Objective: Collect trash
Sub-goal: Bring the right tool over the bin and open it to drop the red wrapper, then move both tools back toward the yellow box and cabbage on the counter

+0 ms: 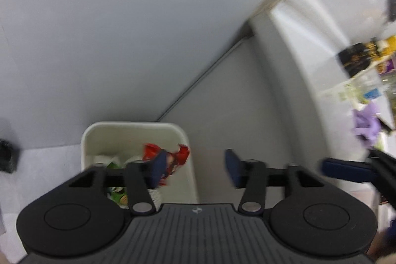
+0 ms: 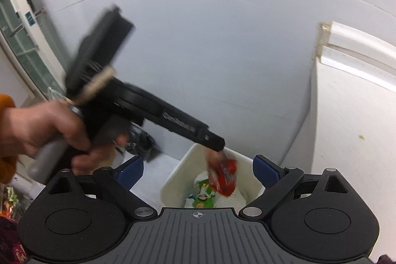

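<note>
The bin [image 2: 173, 180] stands on the floor [image 2: 153, 165] close to the wall [image 2: 222, 53], with the wrapper [image 2: 224, 176] over its opening, other trash [image 2: 203, 194] inside it, the left gripper [image 1: 195, 168] above it, and a cabinet [image 2: 351, 128] on its right side.

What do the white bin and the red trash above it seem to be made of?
The white bin looks like smooth matte plastic: thin even walls, rounded corners, a moulded rim. The red trash looks like glossy foil or plastic film, probably a snack wrapper: it is crumpled, with bright highlights and printing. Motion blur leaves the exact film open.
</note>
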Action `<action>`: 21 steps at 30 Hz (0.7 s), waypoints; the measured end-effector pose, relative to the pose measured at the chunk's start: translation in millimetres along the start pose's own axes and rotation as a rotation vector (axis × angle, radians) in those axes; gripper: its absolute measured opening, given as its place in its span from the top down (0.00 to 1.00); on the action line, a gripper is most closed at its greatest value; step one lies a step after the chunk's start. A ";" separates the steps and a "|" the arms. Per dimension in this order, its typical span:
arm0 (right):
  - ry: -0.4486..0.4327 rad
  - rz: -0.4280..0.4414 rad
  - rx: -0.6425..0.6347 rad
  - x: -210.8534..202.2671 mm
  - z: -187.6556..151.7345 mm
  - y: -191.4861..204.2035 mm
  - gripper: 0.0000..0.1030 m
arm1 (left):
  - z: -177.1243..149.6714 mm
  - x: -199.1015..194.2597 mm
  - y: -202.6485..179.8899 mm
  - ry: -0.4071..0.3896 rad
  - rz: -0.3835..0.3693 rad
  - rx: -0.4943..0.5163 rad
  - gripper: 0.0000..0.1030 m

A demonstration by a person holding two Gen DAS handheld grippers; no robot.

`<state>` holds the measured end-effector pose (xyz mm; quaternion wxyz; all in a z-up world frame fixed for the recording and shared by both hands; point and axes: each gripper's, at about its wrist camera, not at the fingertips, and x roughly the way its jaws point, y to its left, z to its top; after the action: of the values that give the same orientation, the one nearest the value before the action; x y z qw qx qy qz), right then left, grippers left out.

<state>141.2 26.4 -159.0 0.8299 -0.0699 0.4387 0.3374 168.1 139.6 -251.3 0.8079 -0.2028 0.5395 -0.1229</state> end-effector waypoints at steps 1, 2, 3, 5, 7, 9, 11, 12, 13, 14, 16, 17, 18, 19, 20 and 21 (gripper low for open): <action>0.004 0.004 0.013 -0.9 0.2 -2.2 0.06 | -0.1 4.1 0.1 0.016 0.024 0.000 0.44; 0.004 0.009 0.028 -8.1 -1.5 -9.4 0.06 | -0.1 6.7 -0.7 0.029 0.043 0.003 0.40; 0.002 0.018 0.035 -10.4 -1.9 -11.6 0.06 | -0.2 7.2 -1.7 0.035 0.058 0.008 0.36; -0.012 0.021 0.048 -15.0 -2.7 -16.4 0.06 | -0.8 5.2 -7.0 0.028 0.078 0.019 0.27; -0.018 0.008 0.077 -17.1 -2.8 -22.6 0.06 | -2.4 1.0 -10.3 0.020 0.087 0.020 0.21; -0.027 -0.004 0.102 -21.4 -3.7 -25.7 0.06 | -4.0 -2.1 -12.9 0.023 0.088 0.011 0.17; -0.047 -0.013 0.111 -29.6 -5.8 -25.5 0.06 | -5.5 -7.6 -14.4 0.027 0.090 0.003 0.15; -0.057 -0.021 0.113 -33.1 -5.1 -26.8 0.06 | -6.2 -10.1 -17.5 0.028 0.091 0.006 0.13; -0.069 -0.030 0.118 -37.3 -4.9 -27.6 0.06 | -3.9 -11.2 -16.4 0.030 0.093 0.012 0.12; -0.081 -0.039 0.124 -41.3 -4.8 -29.1 0.06 | -3.7 -14.3 -19.8 0.029 0.098 0.021 0.11; -0.102 -0.054 0.142 -49.5 -5.5 -33.0 0.06 | -1.9 -19.9 -26.6 0.018 0.105 0.039 0.08; -0.108 -0.065 0.149 -53.3 -6.3 -35.1 0.06 | -1.4 -23.3 -30.6 0.012 0.109 0.044 0.07; -0.114 -0.079 0.154 -57.7 -7.2 -36.8 0.06 | -2.3 -25.8 -33.7 0.006 0.114 0.048 0.06; -0.121 -0.097 0.156 -62.4 -8.5 -39.0 0.06 | -1.9 -29.4 -36.8 0.003 0.115 0.050 0.06; -0.130 -0.117 0.156 -63.5 -11.7 -40.7 0.06 | -1.3 -33.0 -40.7 -0.001 0.114 0.051 0.06; -0.139 -0.140 0.160 -68.7 -13.4 -42.4 0.06 | -0.7 -36.9 -45.1 -0.007 0.111 0.054 0.06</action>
<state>131.8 -45.7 -121.5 0.8826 -0.0103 0.3999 0.2467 154.1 114.8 -200.5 0.8204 -0.1513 0.5437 -0.0919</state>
